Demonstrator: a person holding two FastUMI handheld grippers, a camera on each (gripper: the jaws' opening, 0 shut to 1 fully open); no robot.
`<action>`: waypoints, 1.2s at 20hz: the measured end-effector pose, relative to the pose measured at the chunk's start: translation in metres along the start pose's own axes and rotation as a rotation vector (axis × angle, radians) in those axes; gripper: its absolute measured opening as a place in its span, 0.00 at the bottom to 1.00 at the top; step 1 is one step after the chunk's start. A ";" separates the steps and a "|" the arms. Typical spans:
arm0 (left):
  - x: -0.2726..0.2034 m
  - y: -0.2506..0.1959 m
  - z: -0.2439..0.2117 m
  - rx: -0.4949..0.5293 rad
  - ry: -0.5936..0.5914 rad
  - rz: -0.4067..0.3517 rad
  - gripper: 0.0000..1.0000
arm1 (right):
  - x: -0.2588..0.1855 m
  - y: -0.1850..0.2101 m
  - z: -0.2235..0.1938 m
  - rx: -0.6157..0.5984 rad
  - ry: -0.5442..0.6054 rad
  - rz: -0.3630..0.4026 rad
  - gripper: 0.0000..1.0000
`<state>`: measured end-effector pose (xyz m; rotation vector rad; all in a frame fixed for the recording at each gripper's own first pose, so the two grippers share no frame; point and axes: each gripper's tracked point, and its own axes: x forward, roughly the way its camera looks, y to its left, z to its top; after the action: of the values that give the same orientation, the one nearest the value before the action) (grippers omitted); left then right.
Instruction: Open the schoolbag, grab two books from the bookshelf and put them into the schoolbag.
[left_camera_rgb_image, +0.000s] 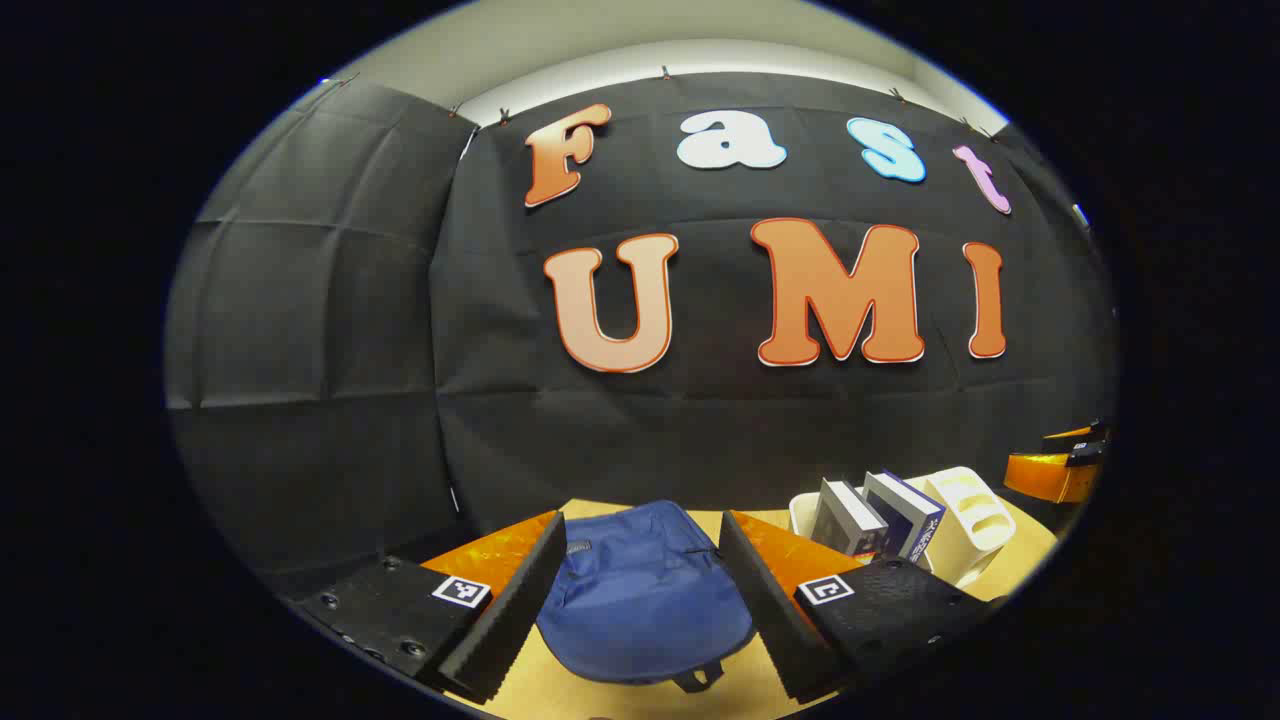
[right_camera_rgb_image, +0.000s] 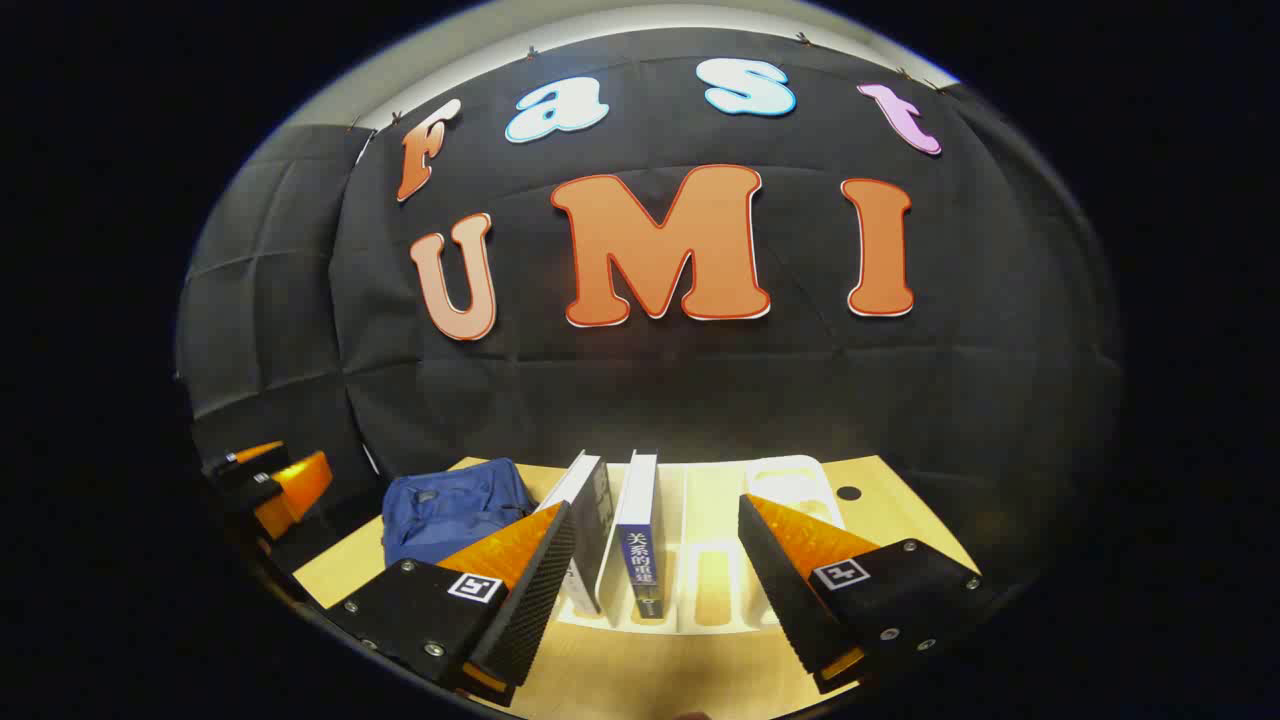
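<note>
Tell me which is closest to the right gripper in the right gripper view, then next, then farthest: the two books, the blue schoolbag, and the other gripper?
1. The two books, standing in the white bookshelf straight ahead between the right gripper fingers.
2. The schoolbag, lying on the table to the left.
3. The left gripper, at the far left edge.

A staged recording booth, not a lived-in room: black cloth (left_camera_rgb_image: 300, 330) hangs as walls on all sides, clipped along the top below a pale ceiling (left_camera_rgb_image: 600, 40), enclosing a light wooden surface (right_camera_rgb_image: 900, 520) set with a few props.
</note>
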<state>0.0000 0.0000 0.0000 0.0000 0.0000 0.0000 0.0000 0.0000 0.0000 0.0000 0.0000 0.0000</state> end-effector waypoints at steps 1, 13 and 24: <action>0.005 -0.003 0.006 0.031 -0.015 -0.021 0.96 | 0.000 -0.001 -0.001 0.010 0.008 -0.008 0.97; 0.025 -0.056 -0.003 0.010 -0.002 -0.184 0.95 | -0.006 0.000 0.005 0.042 -0.005 -0.074 0.97; 0.030 -0.047 -0.021 -0.061 0.064 -0.179 0.95 | -0.006 0.001 -0.001 0.032 0.022 -0.081 0.97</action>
<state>0.0304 -0.0466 -0.0208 -0.0612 0.0638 -0.1793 -0.0061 0.0011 -0.0011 0.0320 0.0216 -0.0806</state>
